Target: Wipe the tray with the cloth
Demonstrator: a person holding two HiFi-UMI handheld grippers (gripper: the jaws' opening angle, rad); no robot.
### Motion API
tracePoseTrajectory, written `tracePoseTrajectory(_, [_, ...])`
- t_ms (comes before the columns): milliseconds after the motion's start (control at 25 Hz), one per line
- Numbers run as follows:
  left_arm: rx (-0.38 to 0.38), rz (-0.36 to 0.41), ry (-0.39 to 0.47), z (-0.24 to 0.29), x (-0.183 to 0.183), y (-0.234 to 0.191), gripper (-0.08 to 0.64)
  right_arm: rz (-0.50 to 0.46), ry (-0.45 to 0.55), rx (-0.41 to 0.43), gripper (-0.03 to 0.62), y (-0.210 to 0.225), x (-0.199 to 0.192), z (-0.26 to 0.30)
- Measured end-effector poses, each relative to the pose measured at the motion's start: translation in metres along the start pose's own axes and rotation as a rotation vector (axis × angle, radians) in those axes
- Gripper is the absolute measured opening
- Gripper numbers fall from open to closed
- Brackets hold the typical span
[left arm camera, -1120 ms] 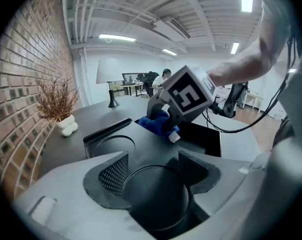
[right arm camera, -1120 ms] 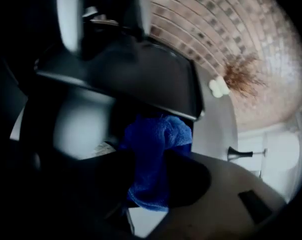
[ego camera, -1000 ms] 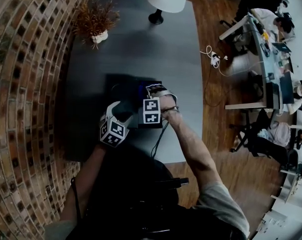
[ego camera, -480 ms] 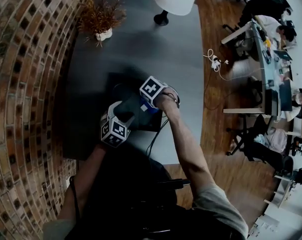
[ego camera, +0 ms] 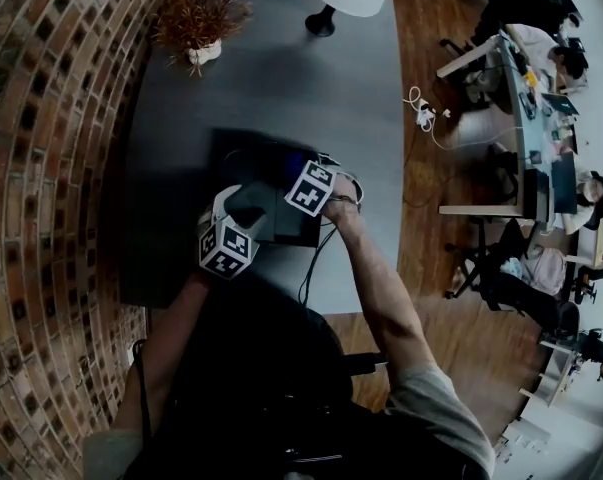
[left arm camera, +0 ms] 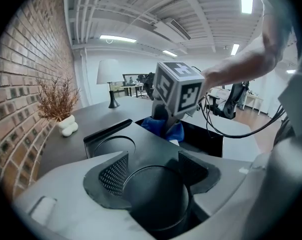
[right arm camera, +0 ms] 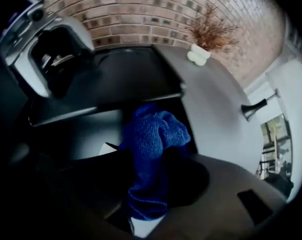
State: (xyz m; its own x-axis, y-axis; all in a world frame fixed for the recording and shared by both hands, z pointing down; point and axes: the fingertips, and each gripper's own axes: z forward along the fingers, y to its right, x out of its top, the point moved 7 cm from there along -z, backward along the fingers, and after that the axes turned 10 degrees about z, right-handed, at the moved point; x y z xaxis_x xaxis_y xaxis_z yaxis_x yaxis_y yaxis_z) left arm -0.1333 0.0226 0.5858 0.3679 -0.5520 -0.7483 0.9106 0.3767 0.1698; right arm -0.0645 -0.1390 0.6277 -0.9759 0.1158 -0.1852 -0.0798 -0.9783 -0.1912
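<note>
Tray [ego camera: 249, 156]: table's [ego camera: 281, 78] near edge; left gripper [left arm camera: 152, 170] clamped on it. Cloth [right arm camera: 153, 131]: bunched lengthwise, pointing down onto tray, pinched by right gripper [right arm camera: 151, 171].

The cloth [right arm camera: 153, 134] lies in the tray [ego camera: 243, 151] on the table [ego camera: 281, 78], the plant [ego camera: 196, 13] behind.

Fingers [left arm camera: 114, 174] of the left gripper [left arm camera: 153, 166] clasping the black tray [left arm camera: 140, 139] at its near round well, right gripper [left arm camera: 165, 119] pressing a blue cloth [left arm camera: 175, 132] into it, dried plant [left arm camera: 58, 101] on the worktop [left arm camera: 90, 115].
</note>
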Motion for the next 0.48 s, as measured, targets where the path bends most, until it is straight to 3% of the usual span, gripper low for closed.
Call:
tracePoseTrajectory(80, [0.001,-0.003,0.002,0.000,0.000,0.000,0.301,-0.032,-0.038,0.096,0.173,-0.024,-0.010,-0.002])
tracePoseTrajectory(200, [-0.002,-0.002,0.001,0.001,-0.002,0.000,0.301,-0.021,-0.138,0.369,0.175,-0.081,-0.030,-0.016])
tracePoseTrajectory(280, [-0.001,0.000,0.001,0.000,-0.003,0.000,0.301,0.020,-0.136,0.502,0.175,-0.108,-0.038,-0.020])
tracePoseTrajectory(360, [0.002,-0.001,0.003,0.000,-0.003,-0.001,0.301,0.044,-0.101,0.529,0.172,-0.111,-0.040,-0.019])
tracePoseTrajectory(480, [0.004,-0.006,0.002,0.000,-0.004,0.000,0.301,-0.011,-0.065,0.516,0.172,-0.112,-0.038,-0.019])
